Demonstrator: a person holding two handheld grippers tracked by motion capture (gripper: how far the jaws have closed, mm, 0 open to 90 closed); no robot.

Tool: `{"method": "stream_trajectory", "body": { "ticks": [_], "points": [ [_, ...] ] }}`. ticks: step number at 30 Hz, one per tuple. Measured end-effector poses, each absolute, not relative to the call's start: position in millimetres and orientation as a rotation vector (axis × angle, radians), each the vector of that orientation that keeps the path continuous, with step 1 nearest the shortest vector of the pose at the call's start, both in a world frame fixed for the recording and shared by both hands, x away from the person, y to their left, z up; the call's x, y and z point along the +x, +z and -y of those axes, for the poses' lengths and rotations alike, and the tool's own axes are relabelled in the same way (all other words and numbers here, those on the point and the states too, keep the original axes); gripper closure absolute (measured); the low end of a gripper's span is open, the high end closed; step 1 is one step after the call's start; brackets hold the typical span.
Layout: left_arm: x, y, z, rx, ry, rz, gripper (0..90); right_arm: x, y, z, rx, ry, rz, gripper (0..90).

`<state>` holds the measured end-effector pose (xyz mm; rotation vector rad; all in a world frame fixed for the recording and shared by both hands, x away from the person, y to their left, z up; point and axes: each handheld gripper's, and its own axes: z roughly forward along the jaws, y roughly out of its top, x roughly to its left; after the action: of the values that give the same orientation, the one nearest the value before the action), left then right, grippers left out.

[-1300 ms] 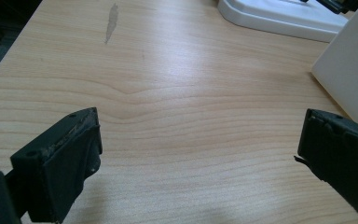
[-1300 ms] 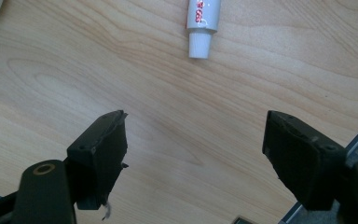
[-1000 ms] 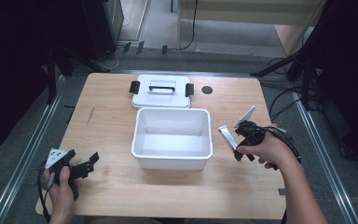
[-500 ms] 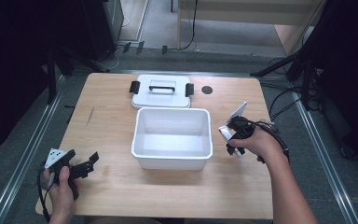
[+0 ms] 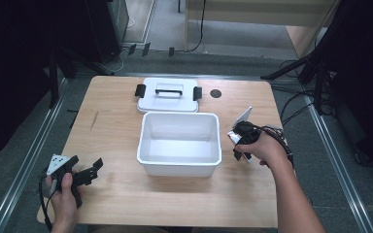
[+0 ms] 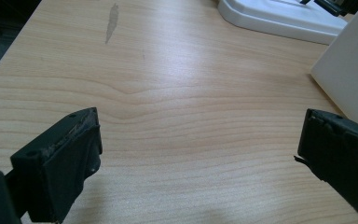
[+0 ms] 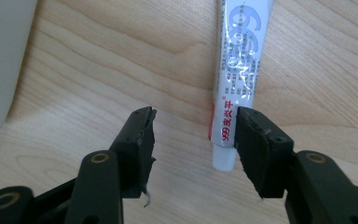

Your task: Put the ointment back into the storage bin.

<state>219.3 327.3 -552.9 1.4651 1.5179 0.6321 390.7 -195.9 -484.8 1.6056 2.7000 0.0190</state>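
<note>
Ointment tube (image 7: 237,60): white, with blue figures and a red band of print near its cap end, lying flat on the wooden counter (image 5: 111,126) to the right of the white bin (image 5: 179,143). In the right gripper view it runs from the top edge down between the two black jaws, its capped end just inside them and against the right-hand jaw; the left-hand jaw stands clear of it with bare wood between.

Right gripper (image 5: 239,141): held in the person's right hand (image 5: 264,148), low over the counter just beside the bin's right wall. Jaws part open and just now closing in around the tube; not yet clamped on it from both sides.

Left gripper (image 5: 90,171): held in the left hand (image 5: 64,194) at the counter's near left corner, well apart from the bin. Jaws wide apart, with bare wood between them.

White bin: open, rectangular, mid-counter, interior bare.

Lid (image 5: 167,94): white, with a black handle and black side clips, flat on the counter just behind the bin.

Dark round spot (image 5: 216,93): on the counter, right of the lid.
</note>
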Motion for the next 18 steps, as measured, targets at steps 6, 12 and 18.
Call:
{"method": "stream_trajectory", "body": {
  "ticks": [6, 12, 18],
  "points": [
    [219.2, -553.0, -327.8, 1.470, 0.630, -1.517, 0.0, 394.3, -484.5, 193.3, 1.607, 0.036, -2.691, 56.1],
    [219.5, -553.0, -327.6, 1.472, 0.631, -1.519, 0.0, 396.2, -484.9, 190.9, 1.608, 0.045, -2.696, 56.1],
    [219.6, -553.0, -327.5, 1.472, 0.631, -1.519, 0.0, 399.1, -483.4, 193.2, 1.594, 0.055, -2.689, 55.7]
  ]
}}
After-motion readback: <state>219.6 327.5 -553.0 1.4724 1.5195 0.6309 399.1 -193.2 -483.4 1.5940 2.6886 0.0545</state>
